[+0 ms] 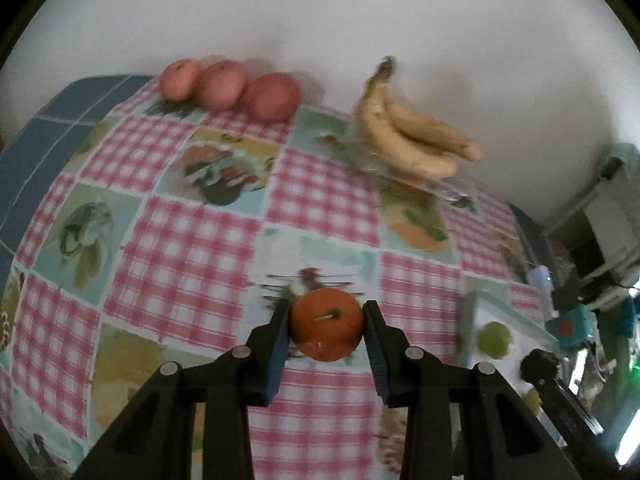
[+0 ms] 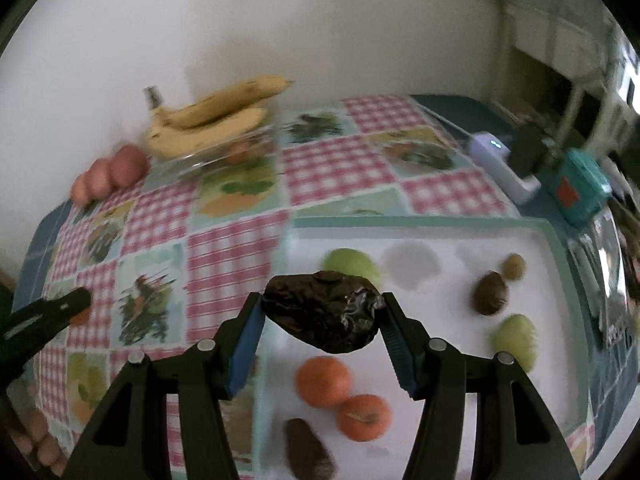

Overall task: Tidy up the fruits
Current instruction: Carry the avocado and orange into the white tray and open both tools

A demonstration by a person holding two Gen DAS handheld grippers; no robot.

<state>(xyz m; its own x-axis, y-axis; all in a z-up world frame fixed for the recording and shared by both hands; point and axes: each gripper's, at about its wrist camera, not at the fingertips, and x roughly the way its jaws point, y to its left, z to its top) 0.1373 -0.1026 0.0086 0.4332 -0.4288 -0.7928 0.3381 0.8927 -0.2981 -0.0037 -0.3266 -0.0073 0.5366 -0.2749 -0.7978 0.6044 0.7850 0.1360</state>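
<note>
Orange round tangerine (image 1: 326, 330) clamped in left gripper (image 1: 326, 322); right gripper (image 2: 322, 316) grips dark wrinkled avocado (image 2: 324, 316) above white tray (image 2: 554, 236). Lower gently, avoid fruit below.

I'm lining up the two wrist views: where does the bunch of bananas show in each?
Left wrist: bananas upper right of centre, by the wall.
Right wrist: bananas upper left, by the wall.
Shared landmark: the row of red apples, to their left in both.

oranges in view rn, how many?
3. One orange sits between the left gripper fingers; two oranges touch on the white tray. Others may be hidden.
</note>
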